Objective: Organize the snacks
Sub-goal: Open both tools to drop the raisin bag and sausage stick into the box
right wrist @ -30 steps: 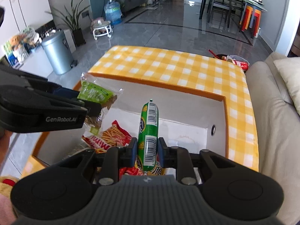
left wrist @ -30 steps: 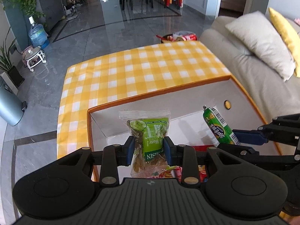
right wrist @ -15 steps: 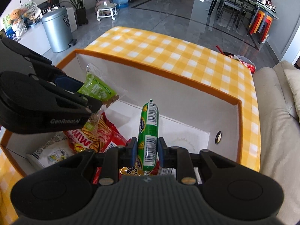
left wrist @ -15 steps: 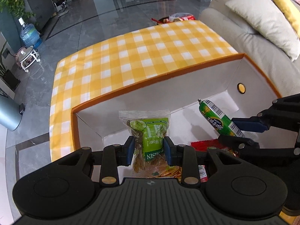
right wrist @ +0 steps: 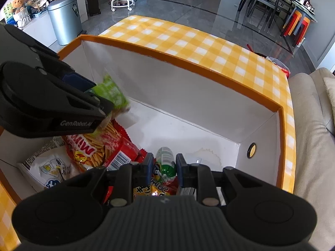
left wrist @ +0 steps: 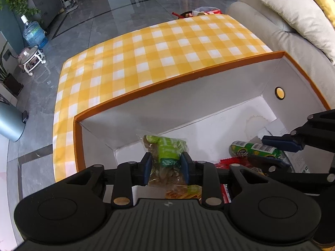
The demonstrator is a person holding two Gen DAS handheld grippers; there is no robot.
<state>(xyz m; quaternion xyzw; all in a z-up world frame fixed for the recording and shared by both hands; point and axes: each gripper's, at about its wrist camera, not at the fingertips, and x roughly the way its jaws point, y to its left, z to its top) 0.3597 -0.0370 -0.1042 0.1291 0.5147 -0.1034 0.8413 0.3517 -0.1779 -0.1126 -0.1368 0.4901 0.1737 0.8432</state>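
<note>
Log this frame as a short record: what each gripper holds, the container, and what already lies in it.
left gripper: jaws just closing, shut on green raisin bag
right gripper: shut on green sausage stick
container: orange-rimmed white box
already inside: red stick-snack bag, white packet
surface: yellow checked cloth

Past my work I see a grey sofa [left wrist: 249, 16] with a beige pillow [left wrist: 293, 14], a water jug [left wrist: 33, 34], a steel bin [right wrist: 65, 18] and stacked bright stools [right wrist: 297, 27] on glossy floor [left wrist: 108, 12].
</note>
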